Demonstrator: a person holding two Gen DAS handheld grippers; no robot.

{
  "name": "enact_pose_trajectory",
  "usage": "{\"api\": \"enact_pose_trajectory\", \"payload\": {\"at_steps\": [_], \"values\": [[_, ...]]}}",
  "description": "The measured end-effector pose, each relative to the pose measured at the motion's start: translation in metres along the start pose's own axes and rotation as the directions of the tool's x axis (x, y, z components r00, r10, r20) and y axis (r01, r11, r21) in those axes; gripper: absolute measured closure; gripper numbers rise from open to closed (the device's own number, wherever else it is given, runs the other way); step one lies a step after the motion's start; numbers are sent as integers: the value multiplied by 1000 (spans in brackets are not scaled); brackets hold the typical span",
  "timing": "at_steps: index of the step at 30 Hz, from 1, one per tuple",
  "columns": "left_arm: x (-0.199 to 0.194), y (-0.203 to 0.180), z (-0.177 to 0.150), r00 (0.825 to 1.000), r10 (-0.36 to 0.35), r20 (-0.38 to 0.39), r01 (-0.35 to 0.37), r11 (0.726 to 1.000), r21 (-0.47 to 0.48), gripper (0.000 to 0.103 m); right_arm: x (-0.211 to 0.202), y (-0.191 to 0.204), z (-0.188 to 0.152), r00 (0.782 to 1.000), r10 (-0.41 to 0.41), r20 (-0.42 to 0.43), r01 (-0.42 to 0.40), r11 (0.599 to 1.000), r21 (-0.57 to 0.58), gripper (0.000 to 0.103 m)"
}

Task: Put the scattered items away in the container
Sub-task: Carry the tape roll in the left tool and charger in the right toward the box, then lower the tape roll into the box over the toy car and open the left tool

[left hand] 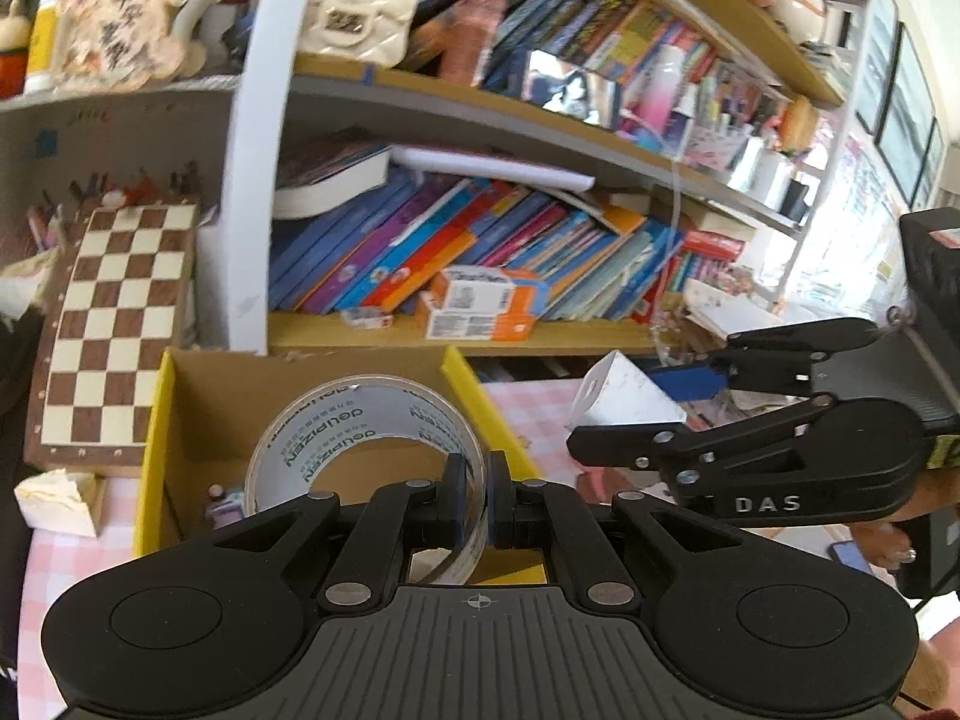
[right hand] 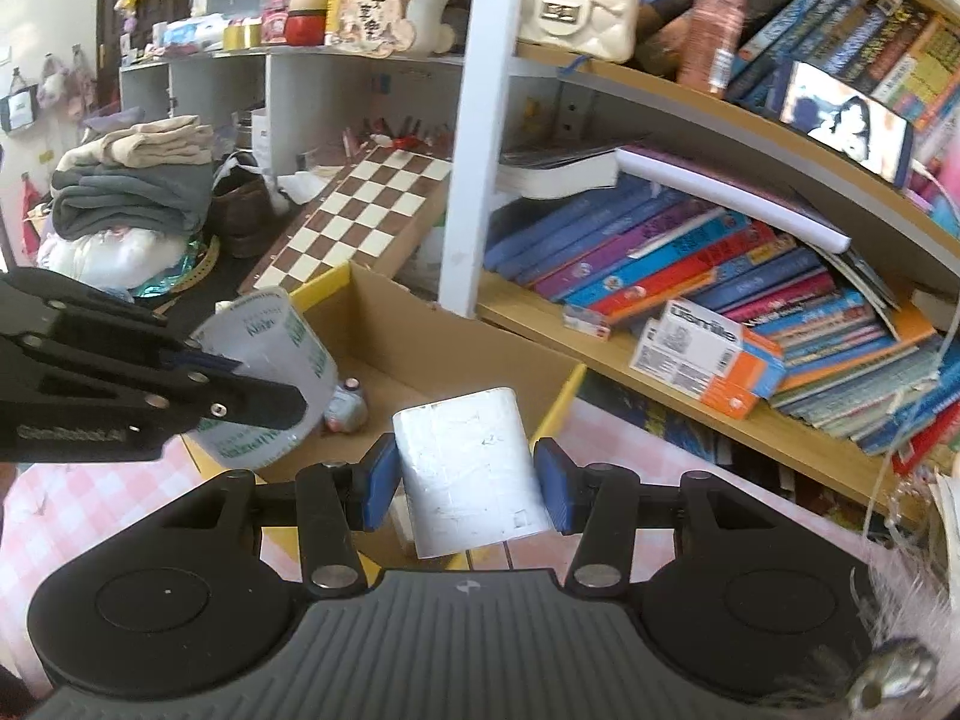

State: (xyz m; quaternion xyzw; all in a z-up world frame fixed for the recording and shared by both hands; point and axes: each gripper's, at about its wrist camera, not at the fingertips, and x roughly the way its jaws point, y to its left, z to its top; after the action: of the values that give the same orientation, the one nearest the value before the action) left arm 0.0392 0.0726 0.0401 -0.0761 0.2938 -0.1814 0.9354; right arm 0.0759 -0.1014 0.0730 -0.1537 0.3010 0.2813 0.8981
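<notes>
Stood at the back, behind everything: a crowded bookshelf (left hand: 480, 240), with a chessboard (left hand: 114, 324) leaning just beside it.

Set on the pink checked table (right hand: 90, 510), in front of the shelf: an open cardboard box (left hand: 204, 408) with yellow rims, taken here to be the container. Lay ahead of and below both grippers, straight ahead for the left one and forward and to the left for the right one.

Held in the left gripper (left hand: 477, 480): a roll of clear tape (left hand: 360, 420), pinched through its wall with one finger inside the ring and one outside. Hung with the hole facing back along the fingers. Appeared in the right wrist view (right hand: 270, 342) to be over the box's opening, so judged the nearer of the two loads to a drop.

Clamped flat between the blue pads (right hand: 378, 480) of the right gripper (right hand: 468, 480): a small white packet (right hand: 474, 468), upright, long side pointing forward. Seemed to be over the near yellow rim rather than the hollow; probably needed carrying a little further forward and left before release, with care not to meet the left gripper (right hand: 264, 387) close by on that side.

Already lying on the box floor near the left wall: a small bottle (right hand: 347, 405).
</notes>
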Motion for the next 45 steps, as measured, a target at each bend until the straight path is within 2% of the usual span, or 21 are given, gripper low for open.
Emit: {"api": "enact_pose_trajectory", "payload": {"at_steps": [11,21,32,45], "values": [[28,34,6,999,22,-26,-23,999,-34,98,46,7,8,997,60,-49,-61,998,-18,57],[70,60,6,993,53,-106,-58,997,-52,98,82,6,12,991,100,-86,-103,994,-30,57],[97,78,0,978,125,-169,-132,991,-33,97,106,5,7,983,133,-125,-137,990,-20,57],[107,88,0,971,149,-185,-161,985,-54,96,121,3,3,977,145,-157,-150,989,-17,57]]}}
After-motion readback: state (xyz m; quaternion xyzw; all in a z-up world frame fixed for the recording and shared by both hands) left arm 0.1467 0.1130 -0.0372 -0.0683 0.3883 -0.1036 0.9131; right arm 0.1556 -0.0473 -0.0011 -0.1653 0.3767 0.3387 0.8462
